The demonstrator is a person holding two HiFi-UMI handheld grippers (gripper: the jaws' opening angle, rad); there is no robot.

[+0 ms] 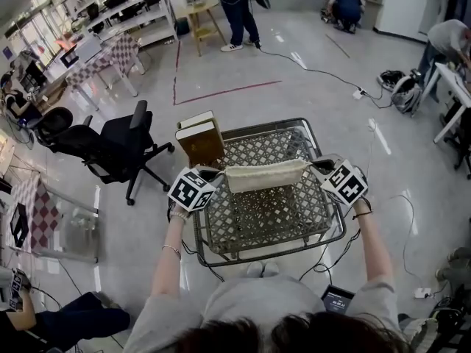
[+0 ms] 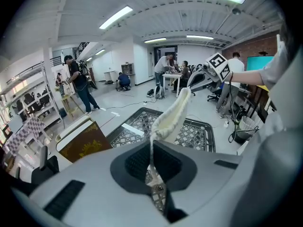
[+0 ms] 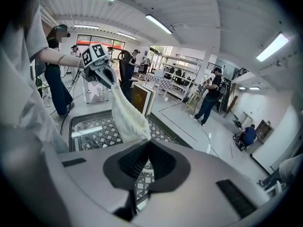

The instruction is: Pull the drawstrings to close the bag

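Workshop floor (image 1: 309,94), lattice desk (image 1: 257,223). Bag (image 1: 265,175): slung taut between the fingers (image 2: 135,163). Left gripper (image 1: 211,180), right gripper (image 1: 322,171): fingers clenched on drawstrings (image 2: 151,150). Mouth apparently gathered; closing judged nearly done.

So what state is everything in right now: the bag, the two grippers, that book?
Bag: off the table, stretched taut between the two grippers.
Left gripper: shut on the left string.
Right gripper: shut on the right string.
Book: closed, standing upright.
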